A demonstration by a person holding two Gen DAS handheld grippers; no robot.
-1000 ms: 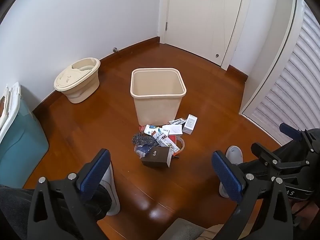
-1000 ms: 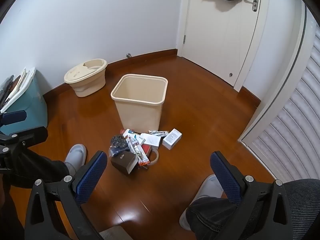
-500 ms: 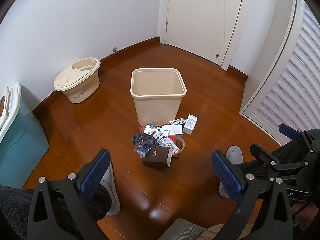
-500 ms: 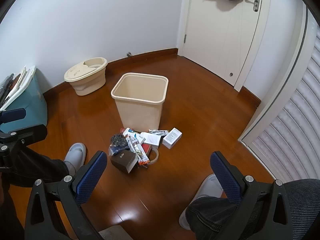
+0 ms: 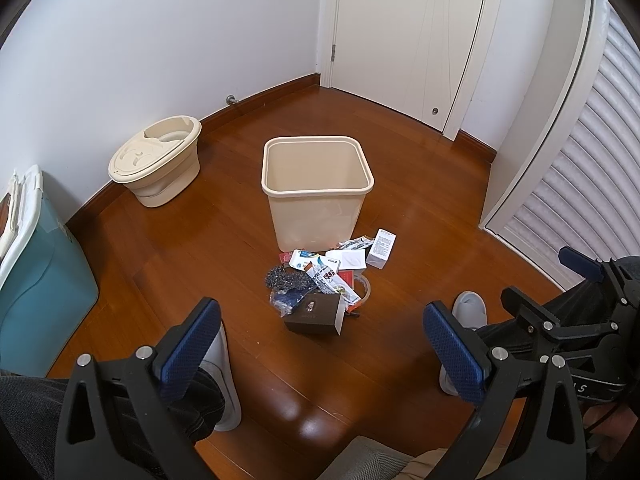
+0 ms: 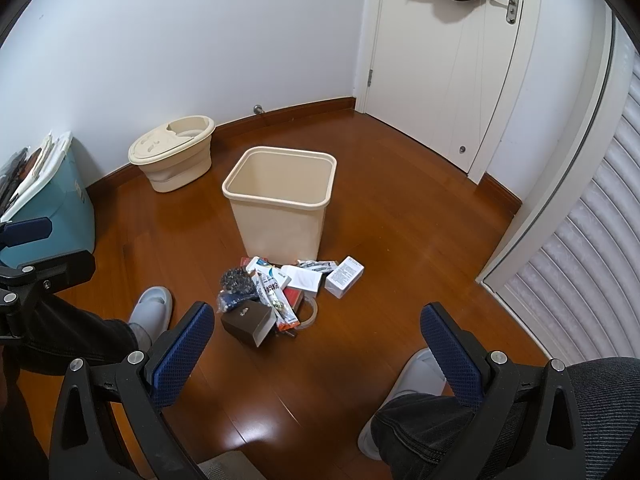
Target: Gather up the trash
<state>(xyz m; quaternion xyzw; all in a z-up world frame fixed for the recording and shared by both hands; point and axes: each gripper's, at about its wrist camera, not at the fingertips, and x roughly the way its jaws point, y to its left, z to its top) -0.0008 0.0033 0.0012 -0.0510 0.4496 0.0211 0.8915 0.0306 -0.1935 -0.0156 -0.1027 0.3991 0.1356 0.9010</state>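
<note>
A beige open bin point(image 5: 318, 190) stands on the wooden floor; it also shows in the right wrist view point(image 6: 280, 208). In front of it lies a trash pile: a dark brown box point(image 5: 314, 314) point(image 6: 248, 324), a white carton point(image 5: 382, 243) point(image 6: 344, 277), printed wrappers point(image 5: 330, 278) point(image 6: 274, 292), a dark scrubber point(image 5: 282, 278) and a tape ring point(image 6: 308, 312). My left gripper point(image 5: 320, 344) is open and empty, held above the floor short of the pile. My right gripper point(image 6: 316, 344) is open and empty too, also short of the pile.
A beige lidded tub point(image 5: 158, 166) stands by the left wall. A teal storage box point(image 5: 38, 268) is at the far left. A white door point(image 5: 404, 36) is at the back, a slatted door point(image 5: 592, 184) on the right. My slippered feet point(image 6: 150, 312) flank the pile.
Both views have shifted only very slightly. The trash pile and bin have not moved, and both grippers stay open.
</note>
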